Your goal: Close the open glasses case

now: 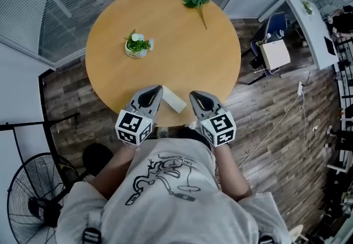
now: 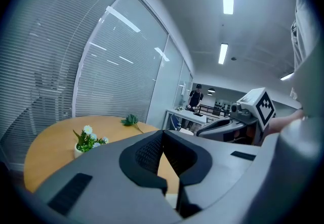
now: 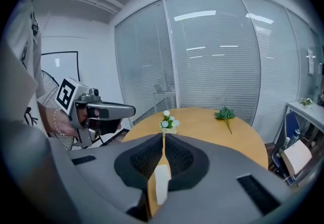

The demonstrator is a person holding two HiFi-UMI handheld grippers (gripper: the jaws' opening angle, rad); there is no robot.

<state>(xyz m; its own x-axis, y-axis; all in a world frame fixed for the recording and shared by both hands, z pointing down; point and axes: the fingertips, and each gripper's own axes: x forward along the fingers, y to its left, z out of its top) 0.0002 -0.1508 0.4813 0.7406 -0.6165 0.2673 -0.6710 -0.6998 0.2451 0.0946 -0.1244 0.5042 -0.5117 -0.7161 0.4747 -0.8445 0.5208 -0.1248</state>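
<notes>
A white oblong glasses case (image 1: 174,99) lies on the near edge of the round wooden table (image 1: 165,27); whether its lid is up I cannot tell. My left gripper (image 1: 159,90) hovers just left of the case and my right gripper (image 1: 193,95) just right of it, both close to my body and above the table. In the left gripper view the left gripper (image 2: 162,133) has its tips together and holds nothing. The right gripper (image 3: 163,137) is also shut and empty in the right gripper view, and the case (image 3: 161,183) shows below, behind its jaws.
A small pot of white flowers (image 1: 137,46) stands left of the table's middle, and a green leafy sprig (image 1: 196,1) lies at the far edge. Window blinds run behind the table. A fan (image 1: 33,193) stands at lower left; a chair with a box (image 1: 273,52) and a white desk (image 1: 309,22) are at the right.
</notes>
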